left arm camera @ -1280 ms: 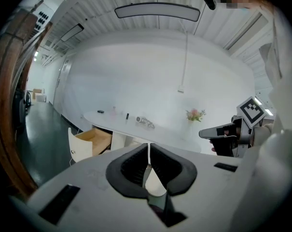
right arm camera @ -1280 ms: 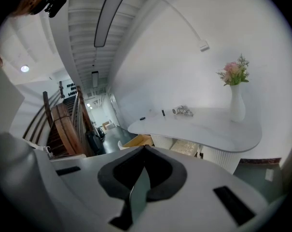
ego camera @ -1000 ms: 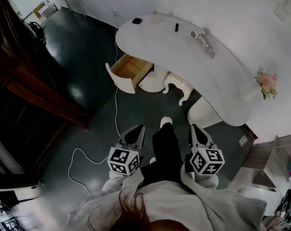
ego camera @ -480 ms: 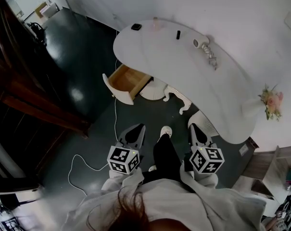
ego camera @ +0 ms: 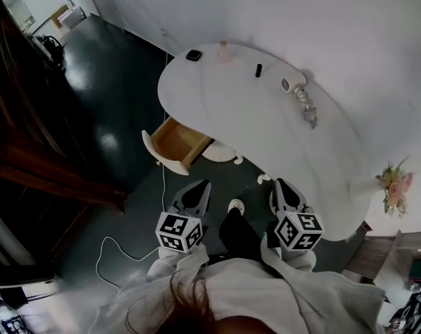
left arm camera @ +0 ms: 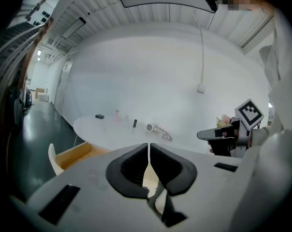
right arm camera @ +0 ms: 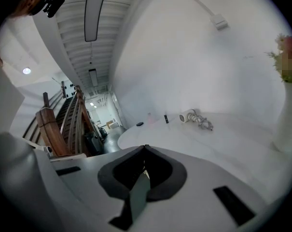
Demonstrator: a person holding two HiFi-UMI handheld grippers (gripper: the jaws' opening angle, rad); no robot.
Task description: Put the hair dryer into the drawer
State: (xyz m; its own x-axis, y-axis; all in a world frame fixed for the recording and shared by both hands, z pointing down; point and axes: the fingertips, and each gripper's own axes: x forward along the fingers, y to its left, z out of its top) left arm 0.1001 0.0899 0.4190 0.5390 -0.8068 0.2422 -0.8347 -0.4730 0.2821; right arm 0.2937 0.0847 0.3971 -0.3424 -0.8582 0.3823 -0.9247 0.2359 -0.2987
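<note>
On the desk (ego camera: 245,127), hair dryer (ego camera: 289,85) lies well apart from flowers (ego camera: 394,181)

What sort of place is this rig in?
Likely a vanity corner in a big indoor hall: curved white table with an open drawer, hair dryer on top, flowers at one end.

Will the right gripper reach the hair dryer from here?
Probably not yet: the right gripper is by the table's near edge, the hair dryer near the far one. Nothing blocks the way.
</note>
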